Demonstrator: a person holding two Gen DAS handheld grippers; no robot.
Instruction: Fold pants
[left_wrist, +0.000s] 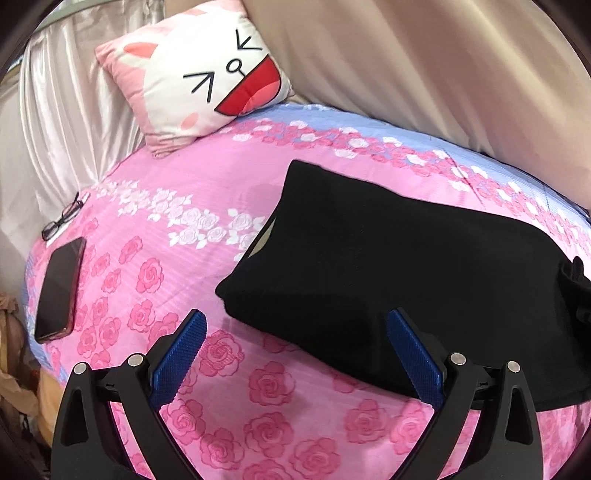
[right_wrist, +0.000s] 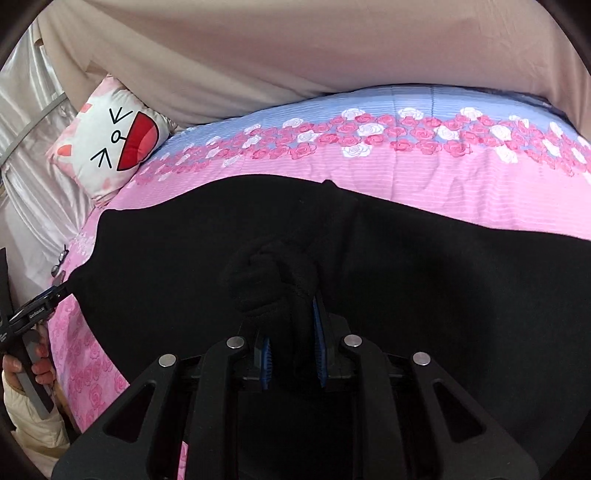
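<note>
Pants, black, spread across pink floral bedspread; bunched fold of cloth pinched tight in right gripper, left gripper hovering spread wide and empty at near hem. Judged mid-fold: next move likely needs pinched edge carried over and laid flat. Beyond, phone, glasses, cat pillow.

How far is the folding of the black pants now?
Done: the black pants lie doubled on the pink rose bedspread. In hand: the right tongs pinch a bunched end of them; the left tongs are open, empty. Left: the final fold.
</note>
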